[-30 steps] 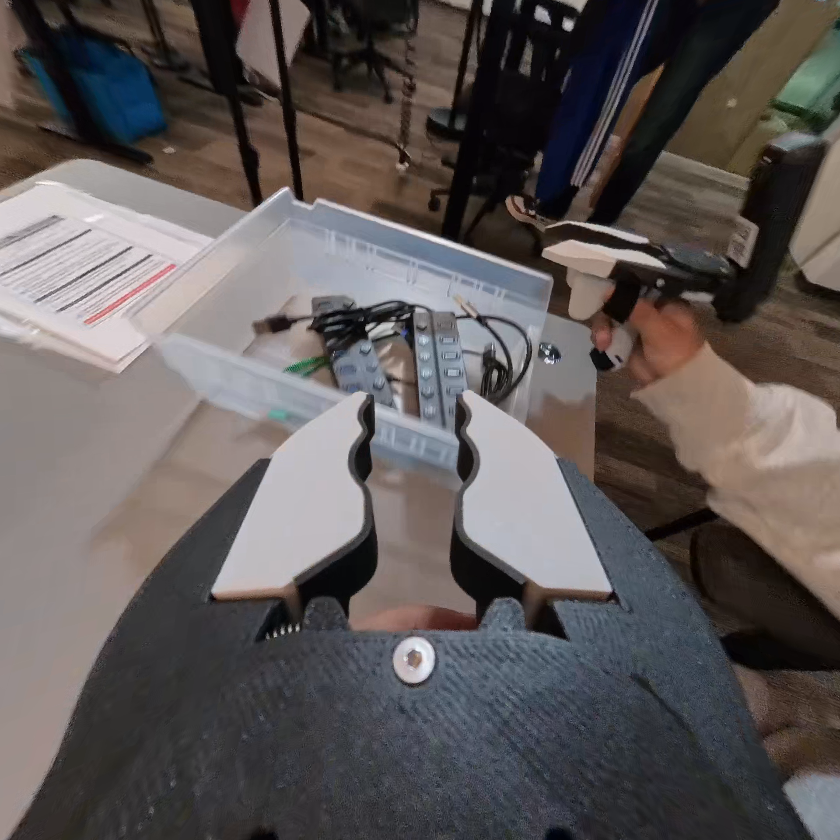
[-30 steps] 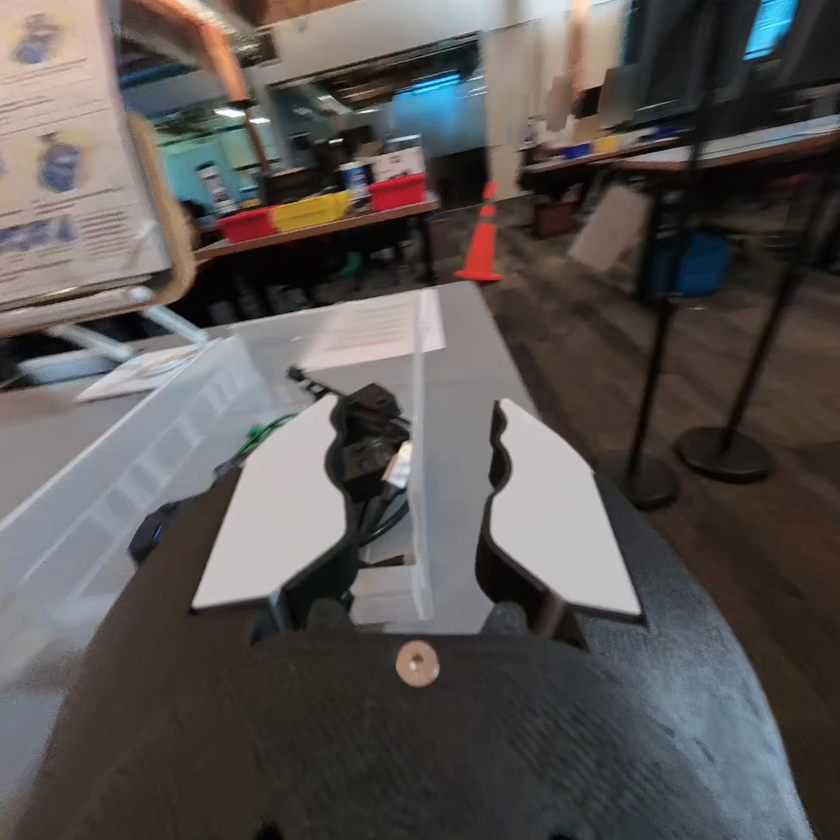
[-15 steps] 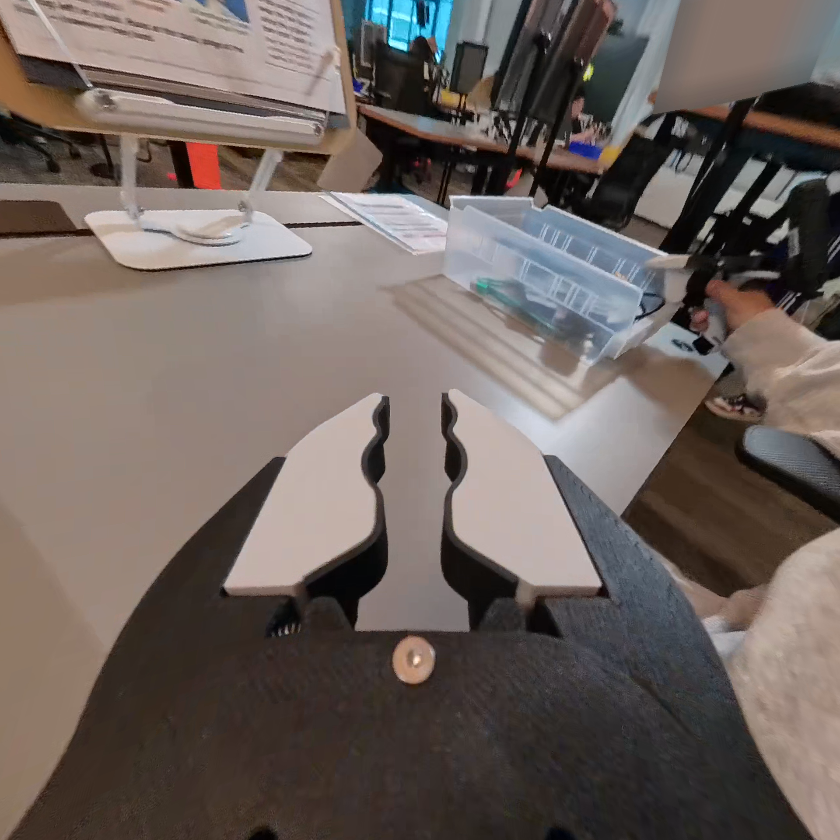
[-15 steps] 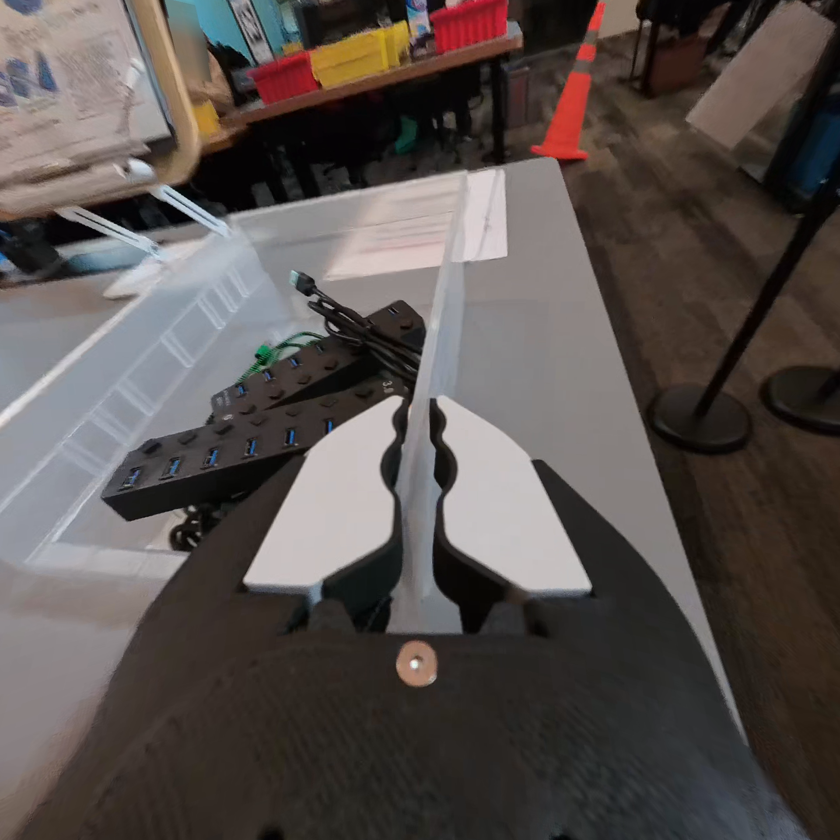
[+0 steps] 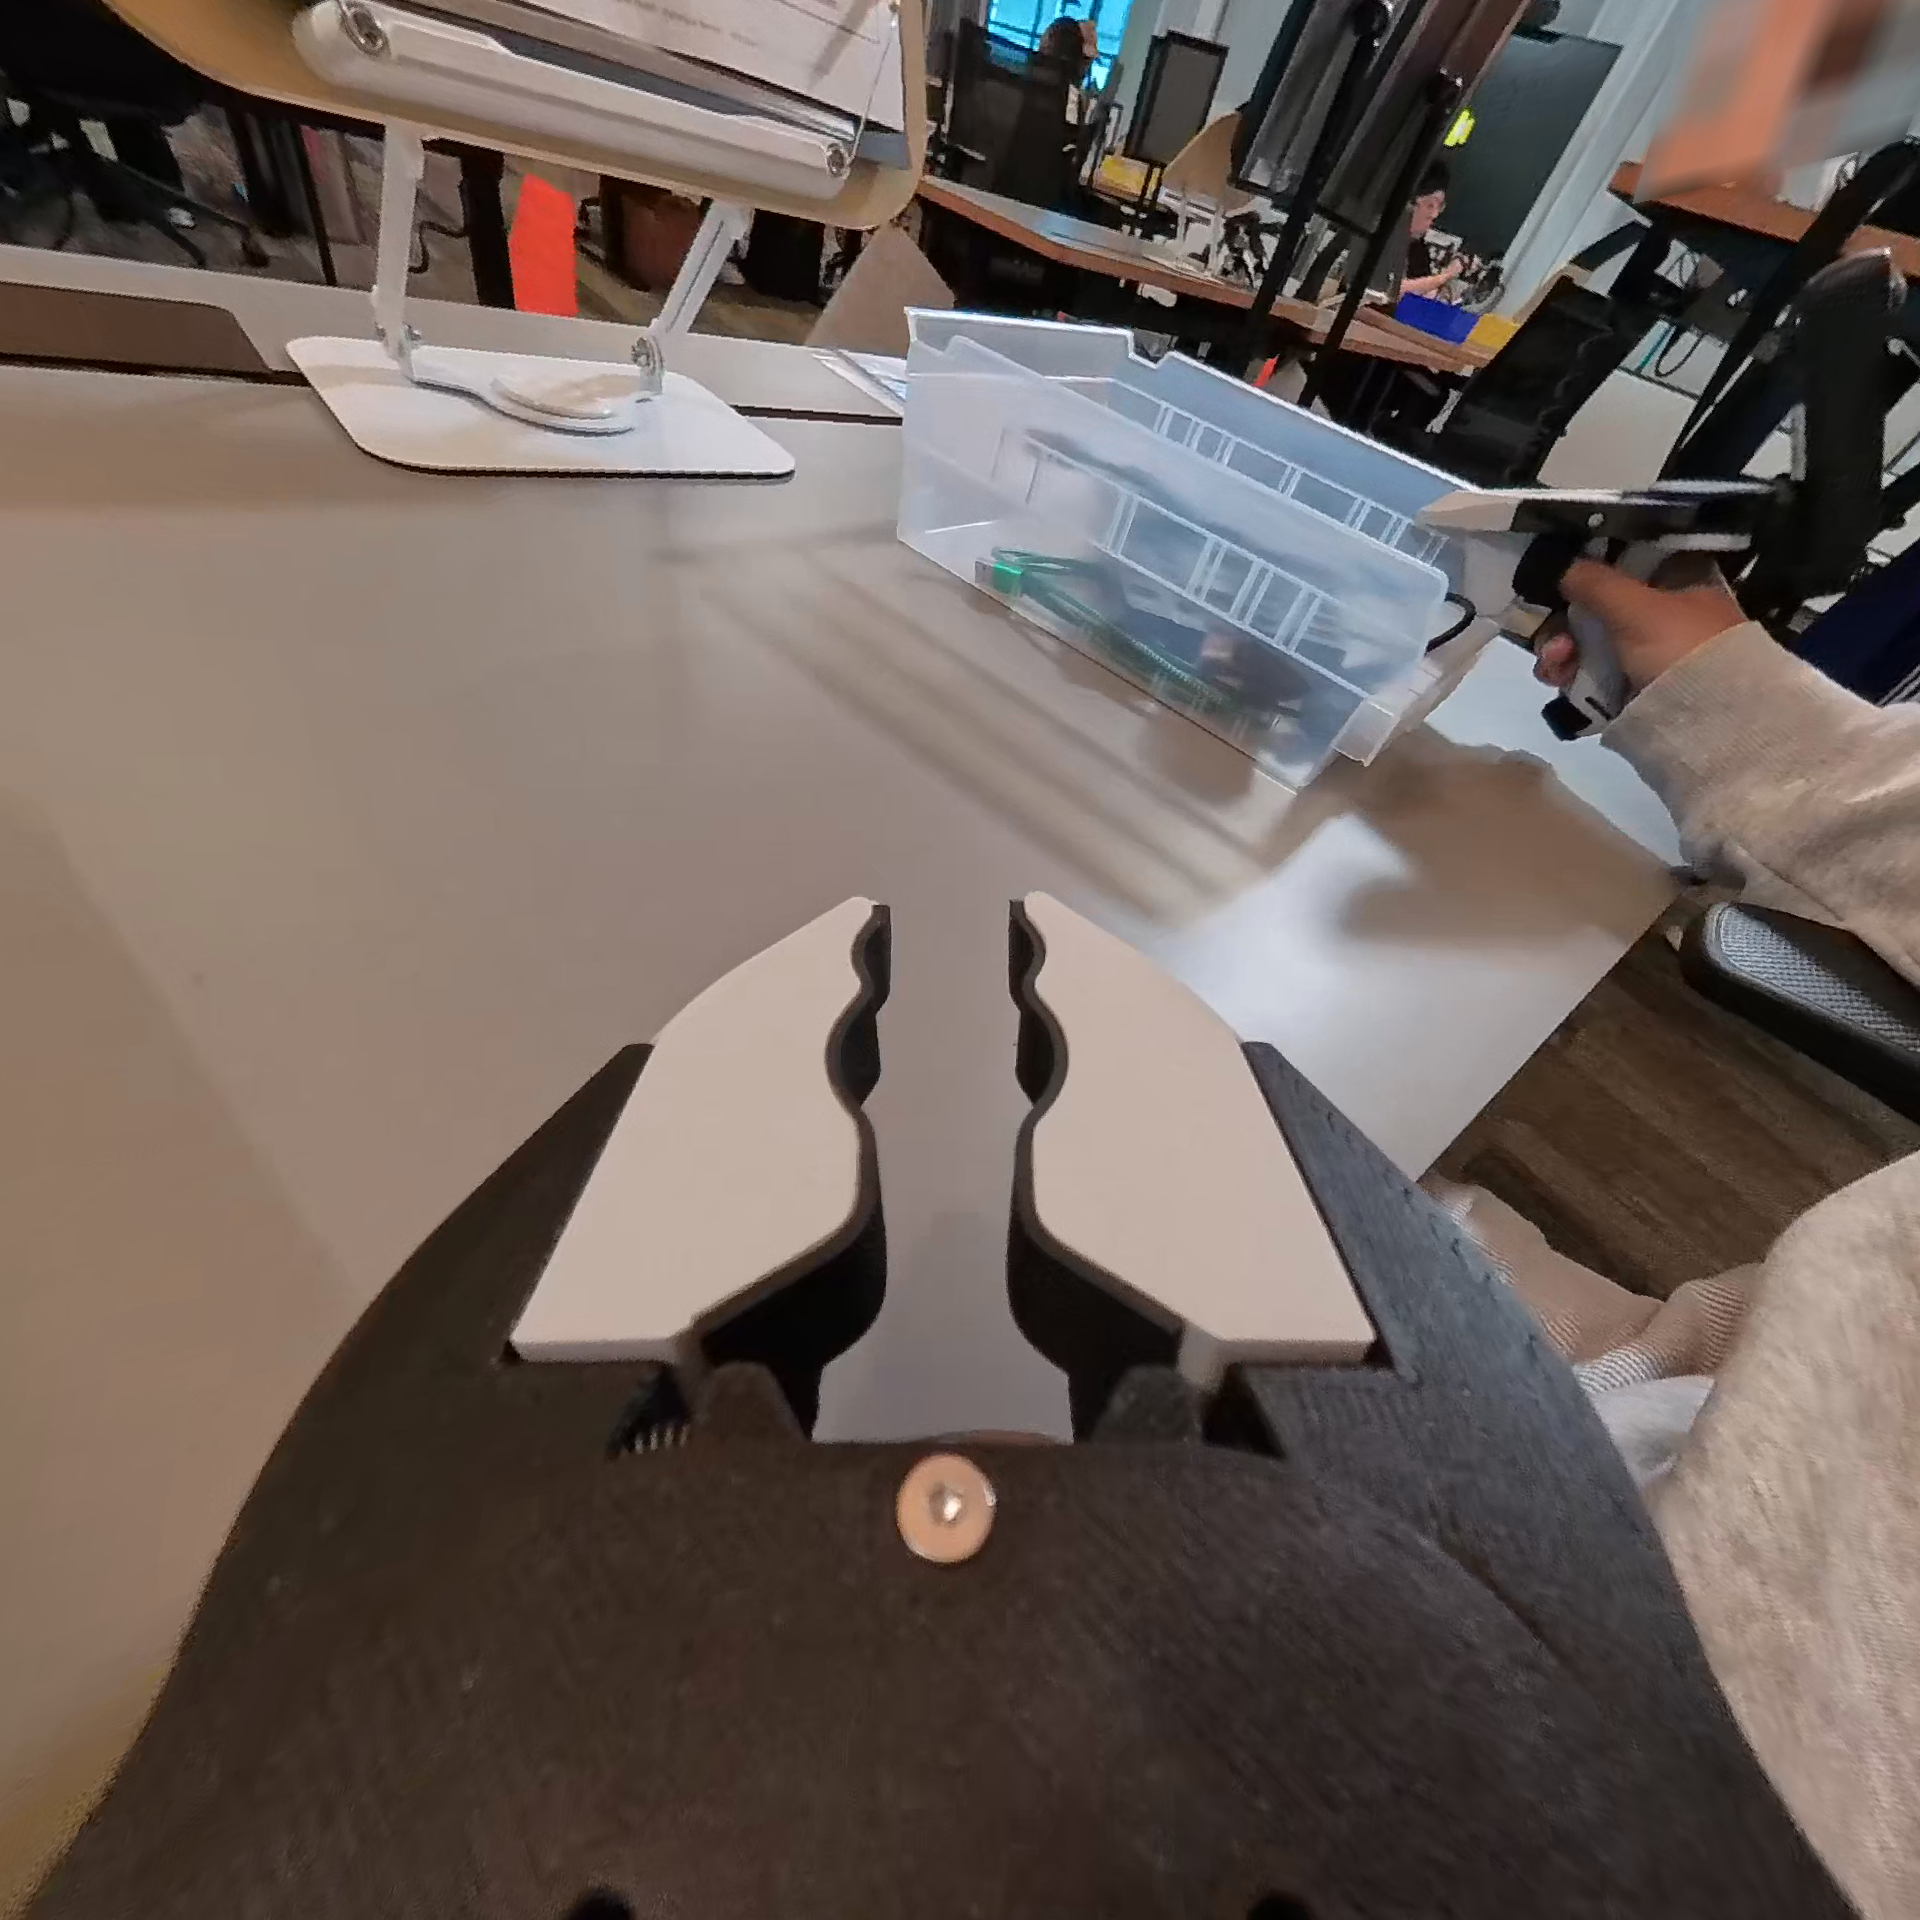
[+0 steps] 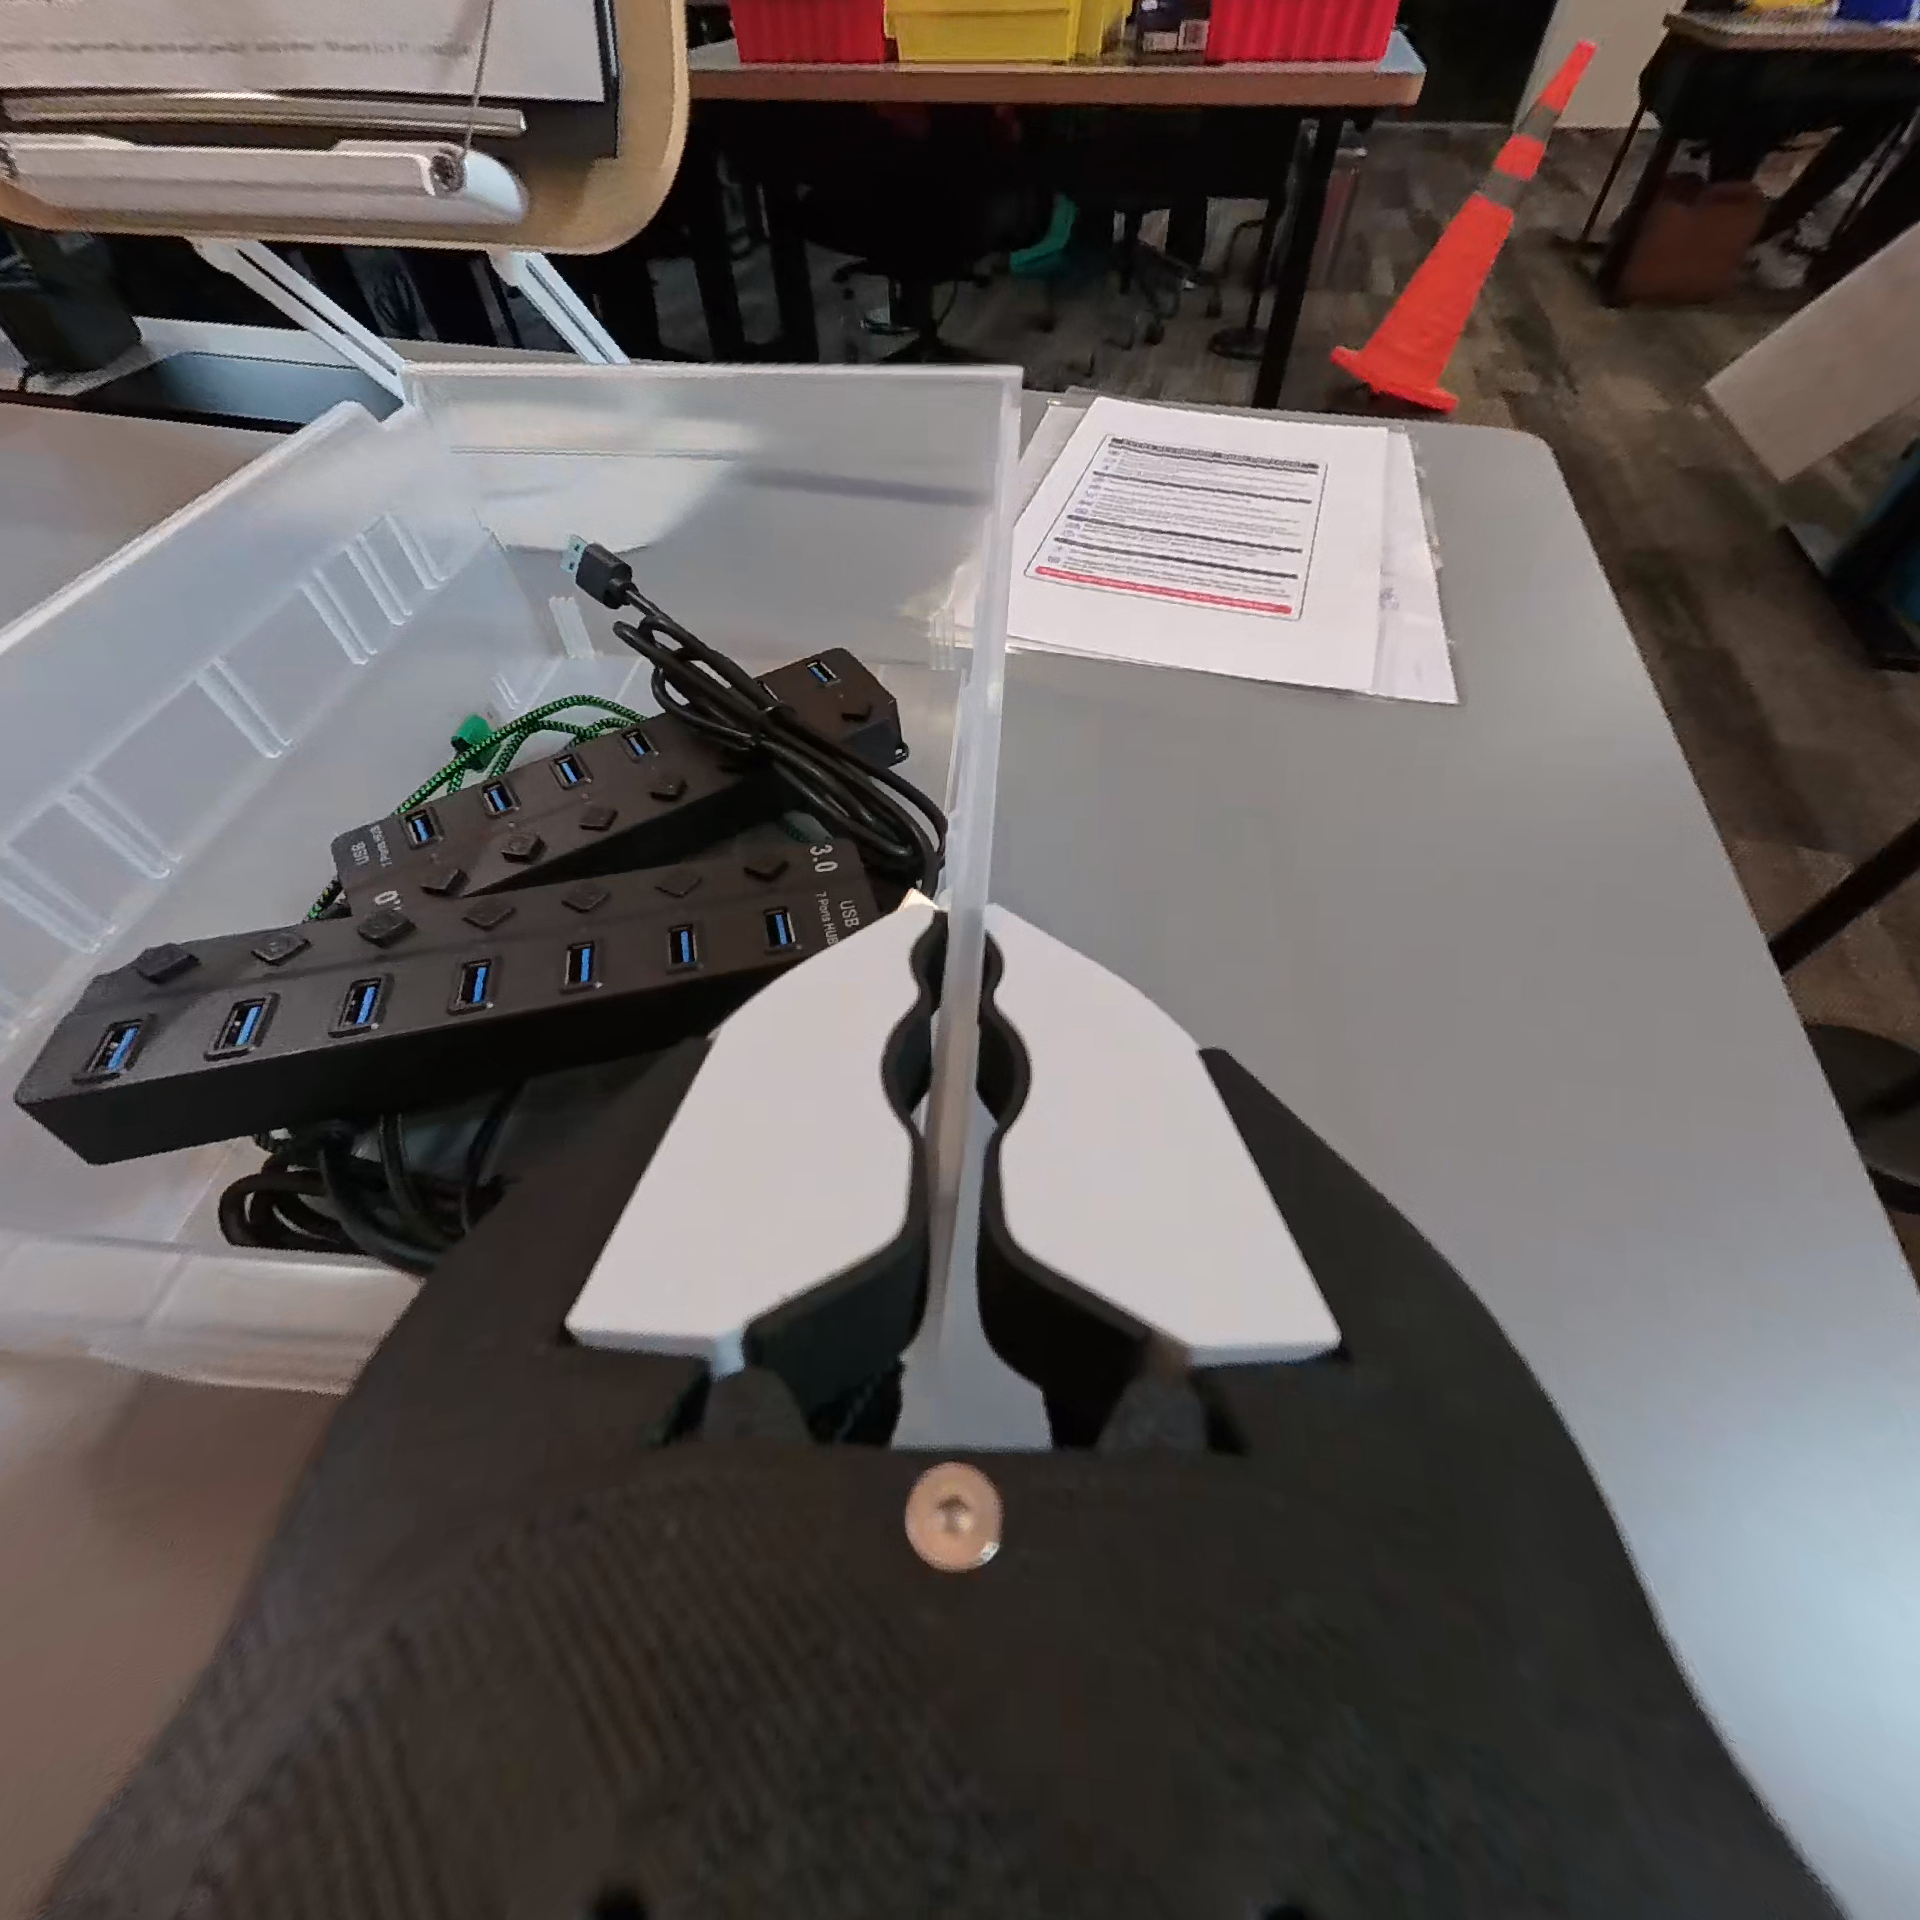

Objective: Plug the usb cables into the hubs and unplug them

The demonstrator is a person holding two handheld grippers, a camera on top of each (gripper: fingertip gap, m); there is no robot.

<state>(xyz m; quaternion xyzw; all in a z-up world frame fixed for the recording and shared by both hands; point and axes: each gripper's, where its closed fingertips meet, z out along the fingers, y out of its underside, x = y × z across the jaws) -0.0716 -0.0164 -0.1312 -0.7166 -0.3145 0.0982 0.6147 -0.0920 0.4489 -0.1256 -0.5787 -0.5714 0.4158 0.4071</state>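
Gripping the bin [image 6: 717, 488] wall, right tongs [image 6: 961, 920] have tilted it.

Bright, even indoor light in both views. Table [image 5: 416, 727] shows soft glare and pale reflected stripes near clear bin [image 5: 1174, 582]; faint diffuse shadow at right edge. Wide-angle bending at frame borders. Motion blur smears bin in left wrist view; blurred patch far right top. Right wrist view sharp mid-frame, soft at near corners
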